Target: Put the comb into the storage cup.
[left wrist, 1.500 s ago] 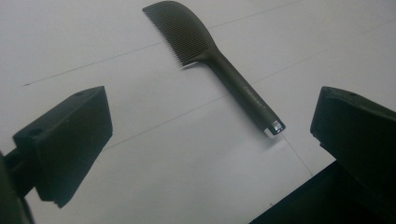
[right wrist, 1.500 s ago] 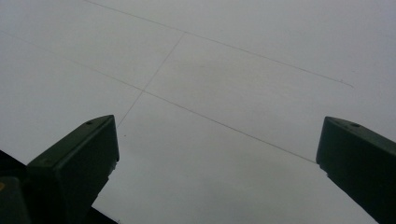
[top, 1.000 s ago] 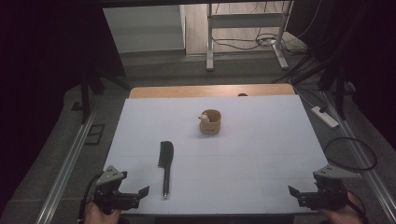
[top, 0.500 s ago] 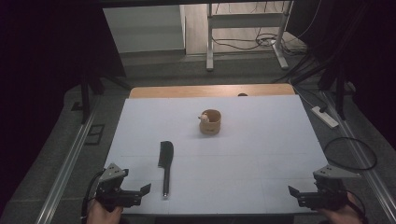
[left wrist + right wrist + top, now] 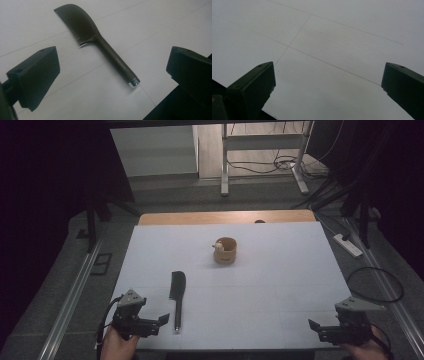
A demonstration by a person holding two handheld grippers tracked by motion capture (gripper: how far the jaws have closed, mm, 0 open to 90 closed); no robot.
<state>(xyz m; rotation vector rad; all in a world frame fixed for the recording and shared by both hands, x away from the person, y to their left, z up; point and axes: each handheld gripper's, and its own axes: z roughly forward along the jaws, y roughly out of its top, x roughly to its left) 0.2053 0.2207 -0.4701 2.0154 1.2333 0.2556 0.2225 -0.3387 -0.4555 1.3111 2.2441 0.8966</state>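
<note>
Left gripper (image 5: 162,319) gaping, near-edge, beside comb (image 5: 177,292)

A lab-style recording setup: a white-covered desk (image 5: 280,270) ringed by black curtains (image 5: 55,165), metal rails (image 5: 70,295) along its sides, loose cables (image 5: 260,165) and a power strip (image 5: 348,245) on grey floor.

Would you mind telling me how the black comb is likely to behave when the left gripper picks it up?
The comb looks like stiff plastic, so it probably won't flop. Lying flat, it is unlikely to roll. Its smooth round handle may slip or swivel between the open jaws of the left gripper.
</note>
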